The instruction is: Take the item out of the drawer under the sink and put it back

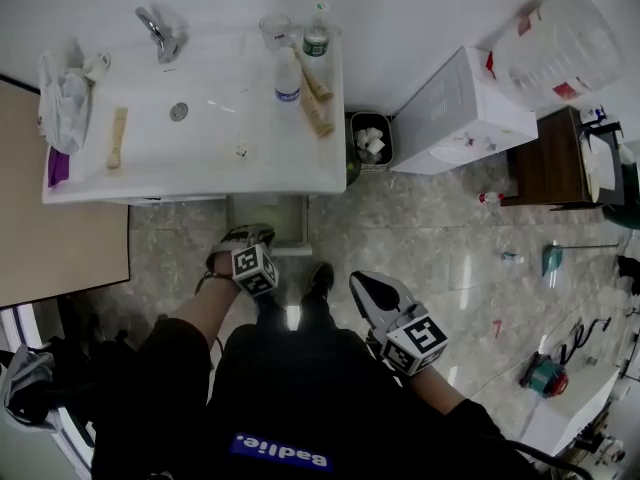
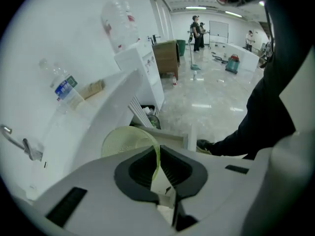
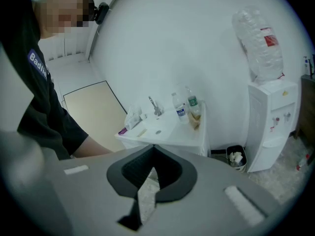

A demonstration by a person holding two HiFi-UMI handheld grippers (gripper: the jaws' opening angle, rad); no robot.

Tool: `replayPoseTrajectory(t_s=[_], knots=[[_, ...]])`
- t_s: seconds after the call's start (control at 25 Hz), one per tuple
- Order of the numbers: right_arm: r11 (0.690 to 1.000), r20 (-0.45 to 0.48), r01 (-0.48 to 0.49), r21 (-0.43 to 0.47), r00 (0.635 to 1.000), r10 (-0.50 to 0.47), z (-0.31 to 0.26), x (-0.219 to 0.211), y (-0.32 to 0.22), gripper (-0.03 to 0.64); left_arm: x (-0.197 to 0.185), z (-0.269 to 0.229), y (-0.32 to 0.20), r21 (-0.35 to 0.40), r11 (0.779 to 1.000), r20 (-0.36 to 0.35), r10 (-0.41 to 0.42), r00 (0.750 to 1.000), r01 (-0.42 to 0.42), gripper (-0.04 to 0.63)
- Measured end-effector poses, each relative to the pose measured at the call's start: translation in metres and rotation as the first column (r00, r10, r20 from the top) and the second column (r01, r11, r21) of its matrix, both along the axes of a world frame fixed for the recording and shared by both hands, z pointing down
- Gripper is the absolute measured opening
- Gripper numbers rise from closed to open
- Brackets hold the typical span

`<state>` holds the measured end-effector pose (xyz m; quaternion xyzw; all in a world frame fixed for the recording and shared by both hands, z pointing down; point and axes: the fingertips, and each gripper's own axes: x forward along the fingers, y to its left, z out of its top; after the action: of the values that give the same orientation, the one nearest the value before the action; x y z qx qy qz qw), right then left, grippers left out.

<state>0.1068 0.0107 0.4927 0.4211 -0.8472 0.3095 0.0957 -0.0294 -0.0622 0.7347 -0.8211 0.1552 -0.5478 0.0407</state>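
Left gripper point(image 2: 158, 150): jaws pinched on rim of green bowl point(image 2: 123, 141). Rim wall runs upright between pads, bowl body left of jaws. Open drawer point(image 2: 173, 140) just ahead, below. Right gripper point(image 3: 153, 151): jaws together, empty, farther back. Left nearer for the return.

The open drawer point(image 1: 285, 223) jutted from under the sink counter point(image 1: 200, 168), whose overhanging edge closed off any approach from above (only the front was reachable). A pale green bowl point(image 2: 123, 141) filled much of the drawer's mouth. A shoe point(image 1: 319, 278) stood just before it. To the right, a waste bin point(image 1: 372, 140) and a water dispenser point(image 1: 455, 118) lined the wall, and the floor point(image 1: 440, 258) past them lay open.
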Motion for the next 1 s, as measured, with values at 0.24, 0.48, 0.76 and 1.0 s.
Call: replayPoseTrajectory(t_s=[0.24, 0.48, 0.76, 1.0], knots=[[0.998, 0.014, 0.037, 0.047, 0.999, -0.037, -0.011, -0.022, -0.003, 0.002, 0.006, -0.076, 0.016, 0.025, 0.998, -0.205, -0.057, 0.977, 0.063, 0.026], [0.994, 0.016, 0.055, 0.094, 0.998, -0.057, -0.03, -0.041, -0.005, 0.002, -0.002, -0.134, 0.032, 0.002, 0.985, -0.37, -0.16, 0.915, 0.173, 0.026], [0.99, 0.005, 0.054, 0.129, 0.998, -0.055, -0.047, -0.048, 0.001, 0.002, 0.0, -0.207, 0.048, -0.03, 0.974, -0.537, -0.206, 0.818, 0.225, 0.025], [0.985, -0.011, 0.063, 0.158, 0.998, -0.062, -0.06, -0.055, 0.006, 0.002, -0.002, -0.261, 0.059, -0.061, 0.962, -0.649, -0.241, 0.721, 0.266, 0.023]])
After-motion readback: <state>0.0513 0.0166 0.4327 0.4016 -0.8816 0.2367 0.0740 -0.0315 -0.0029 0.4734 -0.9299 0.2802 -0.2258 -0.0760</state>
